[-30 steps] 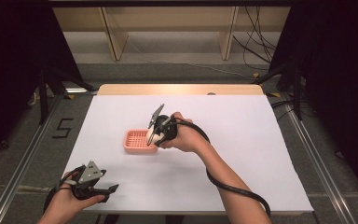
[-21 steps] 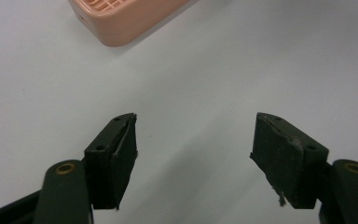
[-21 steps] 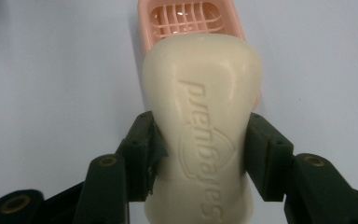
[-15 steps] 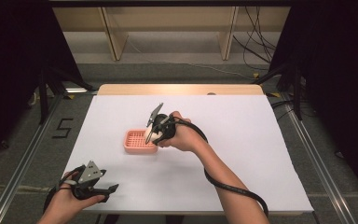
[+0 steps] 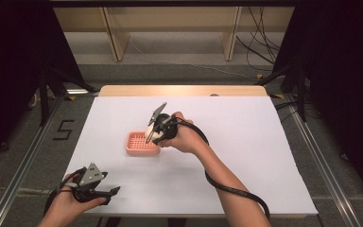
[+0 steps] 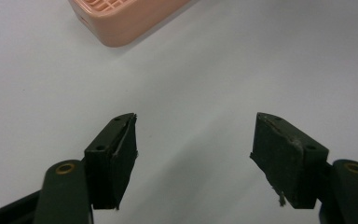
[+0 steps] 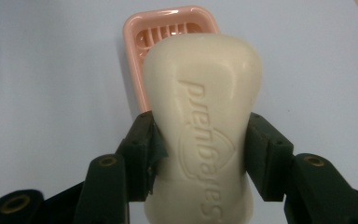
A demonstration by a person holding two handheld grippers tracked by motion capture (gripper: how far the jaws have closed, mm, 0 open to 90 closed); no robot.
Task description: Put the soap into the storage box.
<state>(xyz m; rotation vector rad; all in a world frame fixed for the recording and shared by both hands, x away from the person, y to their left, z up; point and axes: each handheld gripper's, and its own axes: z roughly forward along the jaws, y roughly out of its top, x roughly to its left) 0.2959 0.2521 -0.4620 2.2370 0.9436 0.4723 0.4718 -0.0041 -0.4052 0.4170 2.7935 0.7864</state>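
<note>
Cream-coloured and embossed with lettering, the soap bar (image 7: 204, 126) sits clamped between the jaws of the right gripper (image 7: 200, 149), held above the pink slatted soap dish (image 7: 142, 51) that rests on the white table (image 5: 246, 142). In the high view the soap bar hangs over the dish's right end. The left gripper (image 6: 193, 154) is spread wide, grasping nothing, near the table's front-left corner, well apart from the dish.

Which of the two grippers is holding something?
The right gripper: its jaws clamp a cream soap bar over the pink dish. The left gripper is open, empty.
</note>
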